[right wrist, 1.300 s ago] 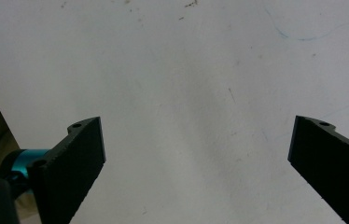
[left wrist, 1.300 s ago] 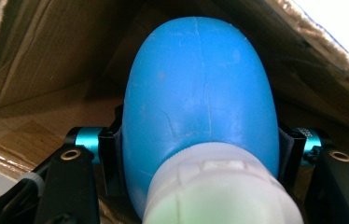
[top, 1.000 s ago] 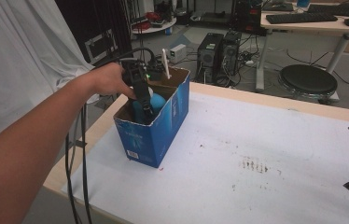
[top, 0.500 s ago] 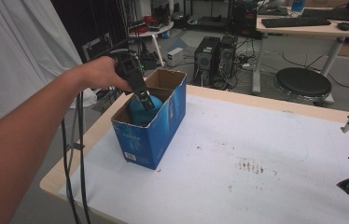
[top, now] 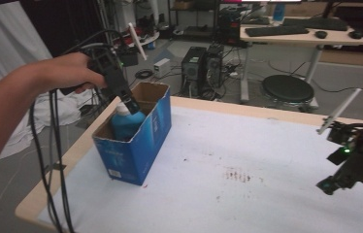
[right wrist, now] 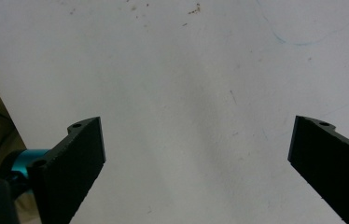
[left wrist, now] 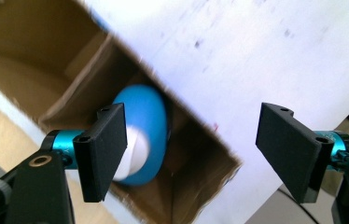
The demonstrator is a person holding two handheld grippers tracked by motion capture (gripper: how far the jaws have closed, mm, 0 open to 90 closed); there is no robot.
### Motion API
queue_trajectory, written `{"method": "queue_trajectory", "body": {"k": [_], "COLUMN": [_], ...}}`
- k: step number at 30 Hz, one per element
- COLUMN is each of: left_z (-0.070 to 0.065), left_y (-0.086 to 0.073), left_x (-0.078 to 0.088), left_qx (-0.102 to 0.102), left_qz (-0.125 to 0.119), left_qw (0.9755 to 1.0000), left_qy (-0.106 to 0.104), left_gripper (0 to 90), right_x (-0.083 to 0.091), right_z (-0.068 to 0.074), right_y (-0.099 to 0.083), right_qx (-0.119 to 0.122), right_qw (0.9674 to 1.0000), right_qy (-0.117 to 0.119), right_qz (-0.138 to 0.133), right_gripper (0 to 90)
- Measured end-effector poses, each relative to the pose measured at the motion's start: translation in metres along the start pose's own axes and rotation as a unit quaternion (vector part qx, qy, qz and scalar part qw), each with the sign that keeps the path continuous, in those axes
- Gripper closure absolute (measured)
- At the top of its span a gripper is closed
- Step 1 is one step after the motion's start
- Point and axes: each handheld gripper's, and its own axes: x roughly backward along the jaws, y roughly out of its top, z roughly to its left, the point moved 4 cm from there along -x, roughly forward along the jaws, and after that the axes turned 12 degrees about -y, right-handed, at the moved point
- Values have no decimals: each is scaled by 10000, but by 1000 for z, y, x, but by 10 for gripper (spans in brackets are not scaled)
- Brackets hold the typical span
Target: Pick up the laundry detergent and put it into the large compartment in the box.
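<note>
**Left tool spread above the bottle in the box**

The left tool [top: 130,106] hangs over the open top of the blue cardboard box [top: 136,145], its tips just above the blue bottle [top: 126,122]. Its jaws have just been opening; in the left gripper view they stand apart, with nothing pinched between them, and the bottle [left wrist: 147,133] lies below them inside the box [left wrist: 70,93]. Whether a tip still grazes the white cap cannot be told.

The right tool [top: 332,184] hangs at the near right edge of the table [top: 247,194], jaws spread wide over bare surface, holding nothing.

The table carries a white, lightly stained covering with a pale wooden border. Behind it stand a computer tower [top: 200,73], a round stool [top: 288,88] and a desk with a keyboard [top: 276,31].

The box stands at the left side of the table, long axis running near to far. The bottle stands upright in the box's near half, cap upward, long axis vertical.
</note>
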Motion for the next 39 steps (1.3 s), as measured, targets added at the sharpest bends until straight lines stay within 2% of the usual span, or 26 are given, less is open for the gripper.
{"method": "queue_trajectory", "body": {"k": [2,4,5,9,11,15,17,21,23,27,29,32,34,35,37,39], "left_z": [-7,-14,-18,-32,-39,-51,-54,-60,-64,-66,-72,-80,-86,-88,-96,-100], "left_y": [7,15,20,36,43,57,62,72,76,84,92,99,104,107,114,118], "left_x": [2,2,0,-10,-17,-31,-37,-48,-56,-65,-76,-87,-97,-101,-112,-119], "left_qx": [-17,-31,-72,-324,-374,-611,-660,-804,-842,-834,-909,-1073,-1063,-1121,-1307,-1344], "left_qz": [-45,-132,-161,-175,-104,-2,-2,3,103,49,72,186,238,258,350,396], "left_qw": [9999,9999,9997,9989,9988,9976,9976,9967,9963,9964,9955,9938,9939,9932,9904,9897], "left_qy": [-91,-98,-185,-296,-301,-311,-221,-49,-124,-173,-255,-239,-166,-153,-282,-288], "left_gripper": [249,249,248,246,132,128,18,17,17,17,17,18,18,18,18,18], "right_x": [1,2,2,6,7,9,10,11,13,13,15,16,16,16,16,16], "right_z": [1,1,1,0,0,2,2,3,4,5,6,7,8,9,9,9], "right_y": [0,0,0,-3,-3,-3,-4,-4,-3,-3,-3,-2,-1,-1,0,0], "right_qx": [-17,-6,-8,-65,-69,-97,-75,-74,-70,-87,-106,-89,-71,-67,-32,-43], "right_qw": [10000,10000,10000,9999,9999,9999,9998,9998,9997,9997,9995,9994,9994,9994,9993,9993], "right_qy": [-9,-15,-23,-43,-47,-56,-76,-86,-103,-119,-165,-182,-189,-185,-198,-195], "right_qz": [-4,-26,-40,-78,-92,-125,-148,-173,-193,-206,-263,-290,-284,-300,-309,-318], "right_gripper": [29,29,29,29,29,29,29,29,29,29,29,29,29,29,29,29]}}
